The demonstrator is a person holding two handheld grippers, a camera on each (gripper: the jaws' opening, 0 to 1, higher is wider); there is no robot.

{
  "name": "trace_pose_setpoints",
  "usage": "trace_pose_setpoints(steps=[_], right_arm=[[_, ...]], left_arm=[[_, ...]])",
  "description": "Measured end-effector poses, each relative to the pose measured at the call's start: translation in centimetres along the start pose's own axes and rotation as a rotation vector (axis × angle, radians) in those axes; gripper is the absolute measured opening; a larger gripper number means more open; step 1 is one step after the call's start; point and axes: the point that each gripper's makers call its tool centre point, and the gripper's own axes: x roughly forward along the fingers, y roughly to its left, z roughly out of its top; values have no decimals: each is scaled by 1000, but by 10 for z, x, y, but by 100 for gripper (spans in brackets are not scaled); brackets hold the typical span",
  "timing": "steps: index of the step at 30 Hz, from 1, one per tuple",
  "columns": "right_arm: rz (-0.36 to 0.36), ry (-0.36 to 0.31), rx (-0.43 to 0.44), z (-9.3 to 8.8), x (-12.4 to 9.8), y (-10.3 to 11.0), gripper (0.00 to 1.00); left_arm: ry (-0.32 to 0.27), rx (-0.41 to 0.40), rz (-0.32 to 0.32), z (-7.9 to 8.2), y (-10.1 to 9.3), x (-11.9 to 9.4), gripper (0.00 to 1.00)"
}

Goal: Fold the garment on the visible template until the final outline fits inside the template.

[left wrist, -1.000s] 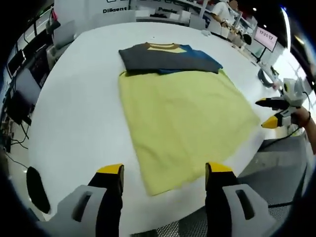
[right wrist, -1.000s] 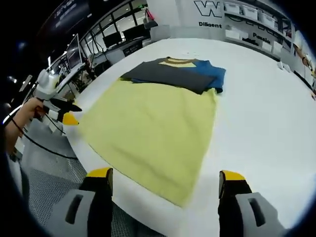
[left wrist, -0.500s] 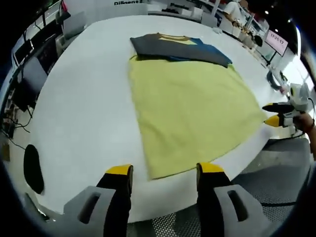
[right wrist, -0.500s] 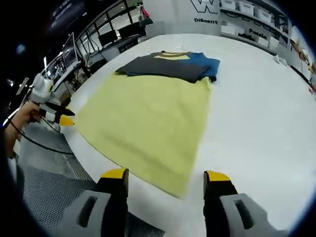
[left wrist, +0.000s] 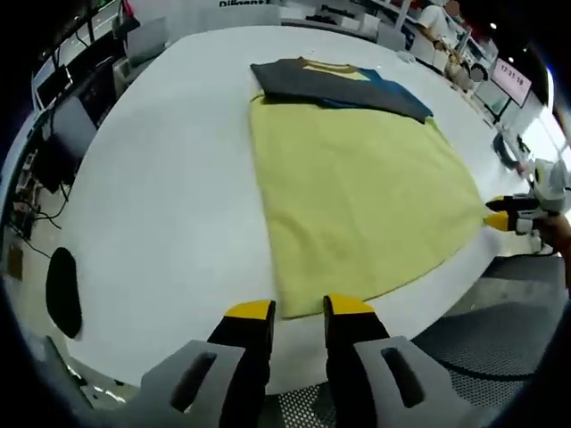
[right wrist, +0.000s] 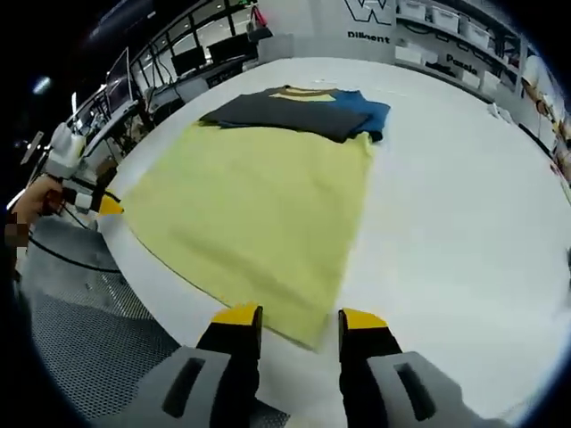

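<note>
Yellow cloth template [left wrist: 357, 192] lies flat on the white table [left wrist: 161, 178]; folded dark grey and blue garment [left wrist: 339, 85] rests across its far edge. Left gripper view: left gripper [left wrist: 299, 310] at the template's near corner, jaws narrowly parted with a gap between them, gripping nothing. Right gripper view: right gripper [right wrist: 300, 318] at the template's [right wrist: 259, 205] other near corner, jaws likewise narrowly apart, unladen. Garment [right wrist: 299, 109] at the far end.
</note>
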Motion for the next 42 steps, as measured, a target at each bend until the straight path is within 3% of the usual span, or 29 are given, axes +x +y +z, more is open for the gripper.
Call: trace_pose_setpoints(steps=[2, 4, 13, 18, 25, 42], right_arm=[[-2, 5, 5, -1, 0, -2, 16], [-9, 10, 16, 0, 1, -4, 14], [-30, 44, 37, -6, 0, -6, 1], [-22, 60, 54, -8, -1, -5, 0], [-33, 106, -10, -13, -10, -4, 0], [0, 234, -63, -38, -32, 1, 0]], left_arm=[[-5, -8, 1, 1, 1, 1, 20], [-8, 32, 38, 2, 5, 3, 14], [-18, -12, -5, 2, -3, 4, 7], [-24, -1, 2, 2, -3, 3, 6], [34, 38, 1, -7, -10, -1, 6], [152, 102, -42, -40, -25, -13, 6]])
